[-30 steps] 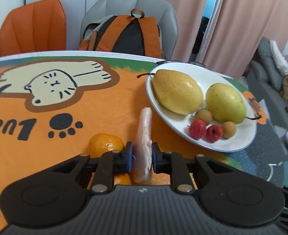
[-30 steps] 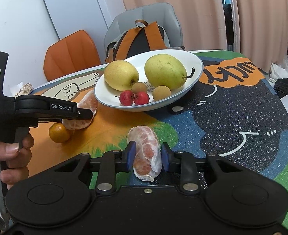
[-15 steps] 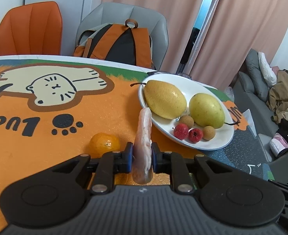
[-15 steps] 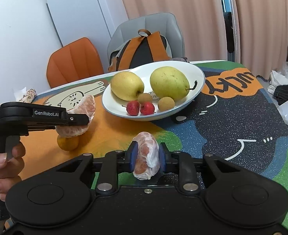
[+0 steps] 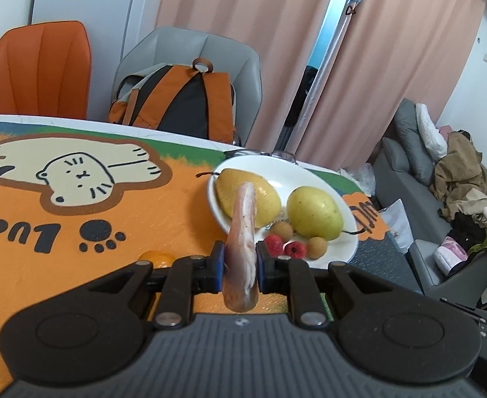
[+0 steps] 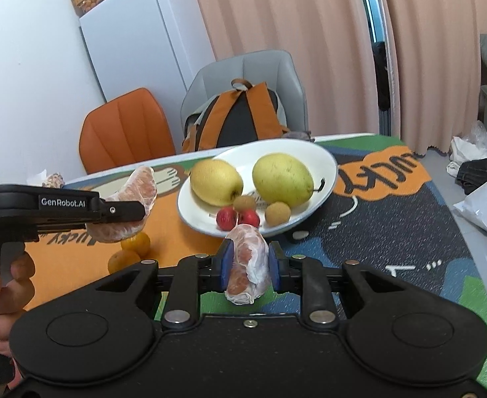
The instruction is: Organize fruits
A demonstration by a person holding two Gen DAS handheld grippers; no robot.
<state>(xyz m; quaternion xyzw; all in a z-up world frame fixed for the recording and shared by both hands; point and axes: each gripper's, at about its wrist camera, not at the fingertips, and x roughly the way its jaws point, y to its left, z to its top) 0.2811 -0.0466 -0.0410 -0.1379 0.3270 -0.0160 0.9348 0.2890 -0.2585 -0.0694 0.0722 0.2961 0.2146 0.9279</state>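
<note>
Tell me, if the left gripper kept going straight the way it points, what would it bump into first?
Probably the white plate, at the nearer pear. The left gripper, shut on a peeled citrus piece, aims there, though depth is hard to judge.

- The white plate [image 6: 323, 179] past the black right gripper [image 6: 248, 265] holds two yellow pears [image 6: 281, 182] and red berries [image 6: 226, 218].
- The mat [image 5: 163, 212] is orange with a cream cat [image 5: 74, 174] and black paw prints [image 5: 99, 235].
- Small orange fruits [image 6: 137, 243] sit left of the gripper.
</note>
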